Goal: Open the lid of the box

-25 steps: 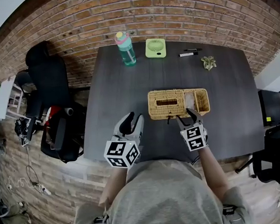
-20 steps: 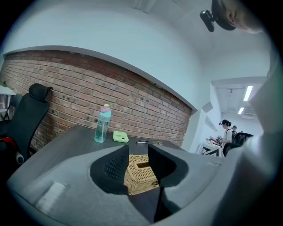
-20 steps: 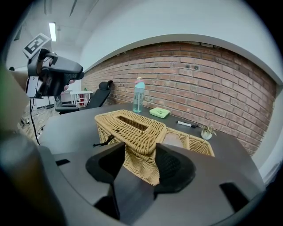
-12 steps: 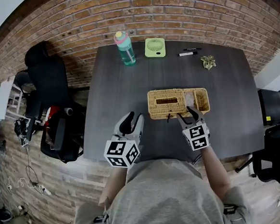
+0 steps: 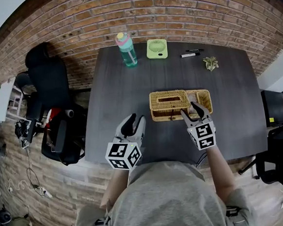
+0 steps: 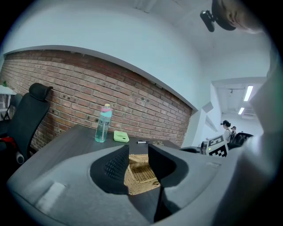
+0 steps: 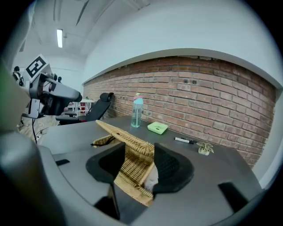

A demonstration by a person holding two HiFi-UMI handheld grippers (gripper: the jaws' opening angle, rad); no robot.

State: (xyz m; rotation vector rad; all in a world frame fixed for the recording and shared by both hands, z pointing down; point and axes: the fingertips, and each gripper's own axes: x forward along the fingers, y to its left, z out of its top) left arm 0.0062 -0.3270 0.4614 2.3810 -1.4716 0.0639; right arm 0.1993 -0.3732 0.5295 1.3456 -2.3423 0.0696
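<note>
**Lid tilted up at the right gripper; left gripper idle**

**Head view.** The wicker box (image 5: pixel 210 101) sits on the dark table (image 5: pixel 129 86), right of centre and toward the near edge. Its lid (image 5: pixel 168 98) covers the left section and stands lifted off the front wall. The right section is uncovered and holds a pale item that cannot be identified. The right gripper (image 5: pixel 193 110) is at the box's front wall, where the lid ends. One of its fingers is at the lid's near right corner and the other at the uncovered section. The left gripper (image 5: pixel 134 121) hangs over the near part of the table, left of the box and apart from it. At the far edge stand a teal bottle (image 5: pixel 126 49), a green fan (image 5: pixel 157 48), a pen (image 5: pixel 190 55) and a small plant ornament (image 5: pixel 210 63). A black chair (image 5: pixel 51 80) stands left of the table.

**Left gripper view.** The jaws are released and spread, with nothing between them. The box shows through the gap, farther off on the table. The bottle, fan and pen lie beyond it, before a brick wall.

**Right gripper view.** The jaws are released and spread wide, not clenched. The lid's near end and the box wall below it stand between them. The lid slopes upward, away to the left, clear of the box's front wall. The pale item shows just beside the right-hand jaw.
</note>
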